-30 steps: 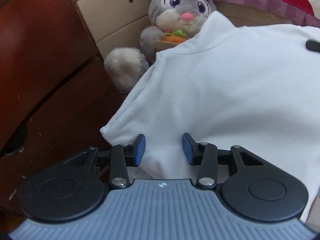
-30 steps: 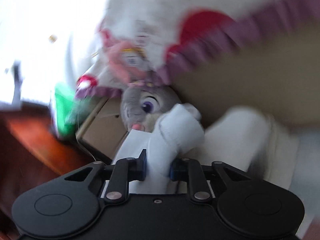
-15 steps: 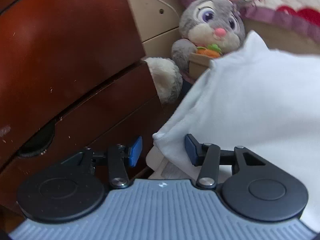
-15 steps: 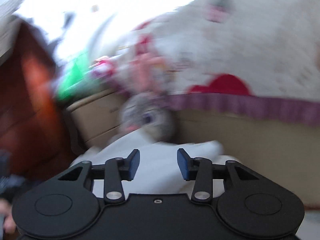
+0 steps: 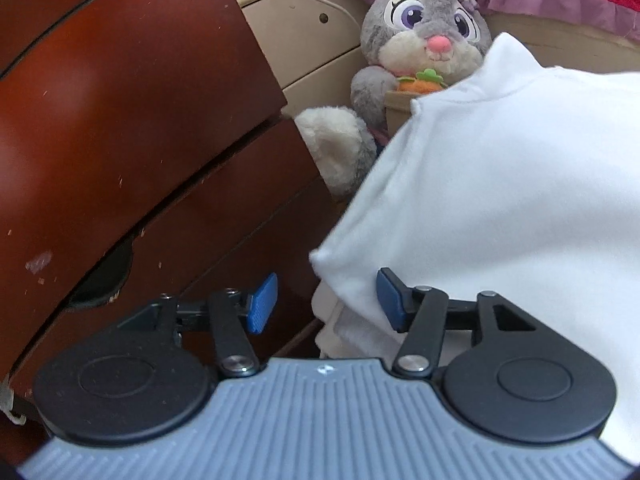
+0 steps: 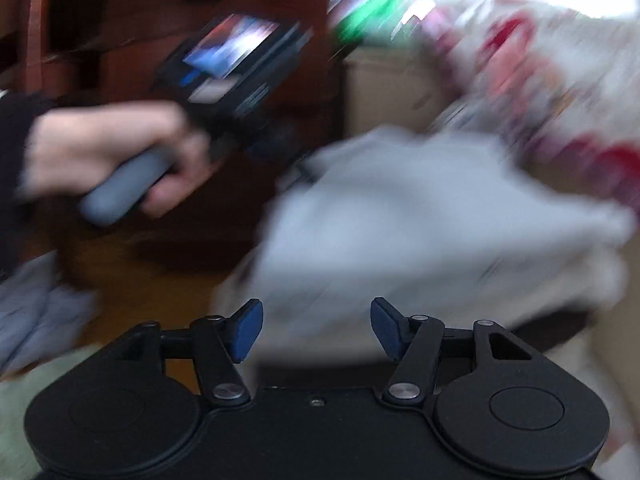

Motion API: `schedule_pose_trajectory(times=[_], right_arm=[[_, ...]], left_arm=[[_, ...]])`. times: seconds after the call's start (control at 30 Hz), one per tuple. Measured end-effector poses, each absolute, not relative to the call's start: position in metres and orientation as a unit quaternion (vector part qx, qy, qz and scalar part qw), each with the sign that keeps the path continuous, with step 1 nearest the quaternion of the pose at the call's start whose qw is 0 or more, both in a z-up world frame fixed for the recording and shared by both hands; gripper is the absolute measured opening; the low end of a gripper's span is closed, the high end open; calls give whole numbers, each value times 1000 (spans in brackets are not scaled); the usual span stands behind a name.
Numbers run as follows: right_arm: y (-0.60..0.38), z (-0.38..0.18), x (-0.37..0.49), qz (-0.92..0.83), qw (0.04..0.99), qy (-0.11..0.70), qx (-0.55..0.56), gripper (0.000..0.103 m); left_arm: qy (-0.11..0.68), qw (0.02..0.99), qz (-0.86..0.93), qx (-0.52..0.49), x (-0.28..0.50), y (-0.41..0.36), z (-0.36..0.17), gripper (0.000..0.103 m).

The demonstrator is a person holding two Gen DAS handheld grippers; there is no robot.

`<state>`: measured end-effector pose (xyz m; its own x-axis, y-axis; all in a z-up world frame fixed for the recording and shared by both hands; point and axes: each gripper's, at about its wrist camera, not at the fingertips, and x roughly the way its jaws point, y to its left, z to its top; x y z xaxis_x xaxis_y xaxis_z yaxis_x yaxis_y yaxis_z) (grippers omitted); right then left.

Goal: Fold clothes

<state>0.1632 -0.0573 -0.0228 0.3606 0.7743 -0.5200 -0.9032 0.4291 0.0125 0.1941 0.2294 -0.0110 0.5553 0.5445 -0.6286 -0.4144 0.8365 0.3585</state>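
A white garment (image 5: 500, 184) lies folded on top of a stack, filling the right side of the left wrist view. Its near corner hangs just ahead of my left gripper (image 5: 326, 304), which is open and empty, the right pad close to the cloth edge. In the blurred right wrist view the same white garment (image 6: 420, 216) lies ahead of my right gripper (image 6: 316, 328), which is open and empty. The person's hand holding the left gripper's handle (image 6: 120, 192) shows at the left there.
A dark red wooden dresser (image 5: 120, 140) stands close on the left. A grey plush rabbit (image 5: 420, 48) sits behind the garment against a beige drawer unit (image 5: 304, 32). A quilt with red hearts and a purple frill (image 5: 560, 0) lies at the back.
My right gripper has let go of the white cloth, opened and swung left. My left gripper has opened wider and drawn back to the garment's near left corner.
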Motion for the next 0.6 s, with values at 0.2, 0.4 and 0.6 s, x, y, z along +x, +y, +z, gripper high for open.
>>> schedule_pose_trajectory(times=[0.2,0.4,0.6], right_arm=[[-124,-27,152,469,843,254,-71,66],[-189,-14,146,407,874,262,-35,66],[-227,3,126,385,889,246,-20,69]], left_arm=[[404,872,265,75,151,189,-10,68],[402,888,219,35,96,126,-3,77],[405,901,148,53,79,51,16,81]])
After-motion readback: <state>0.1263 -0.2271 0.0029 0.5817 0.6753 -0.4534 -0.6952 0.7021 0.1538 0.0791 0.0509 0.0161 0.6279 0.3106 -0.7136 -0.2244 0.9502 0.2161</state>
